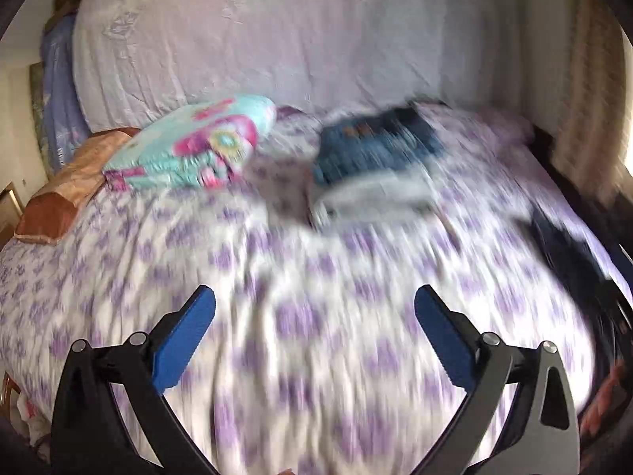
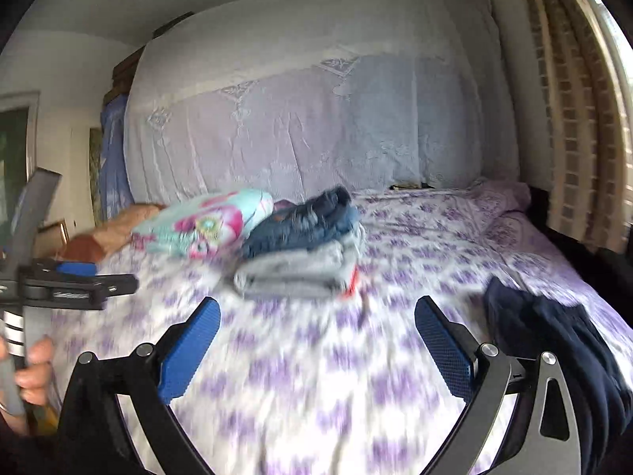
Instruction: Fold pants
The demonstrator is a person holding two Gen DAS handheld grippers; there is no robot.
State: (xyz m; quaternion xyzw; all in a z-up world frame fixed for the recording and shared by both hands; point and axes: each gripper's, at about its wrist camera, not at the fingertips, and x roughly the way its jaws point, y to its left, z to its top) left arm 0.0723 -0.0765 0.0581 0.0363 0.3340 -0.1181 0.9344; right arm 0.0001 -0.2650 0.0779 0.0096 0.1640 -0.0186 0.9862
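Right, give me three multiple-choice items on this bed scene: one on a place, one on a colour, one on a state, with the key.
1. Where do the blue jeans lie?
A. on the folded grey garment
B. under the floral pillow
C. on the floor

2. What colour is the unfolded garment on the right of the bed?
A. red
B. dark navy
C. yellow

3. How does the right gripper stand?
A. shut on cloth
B. open, holding nothing
C. out of view

Key: 1 A, the jeans top the stack; 2 B, it shows dark navy on the purple-print sheet; 3 B, its blue pads stand wide apart over bare sheet.
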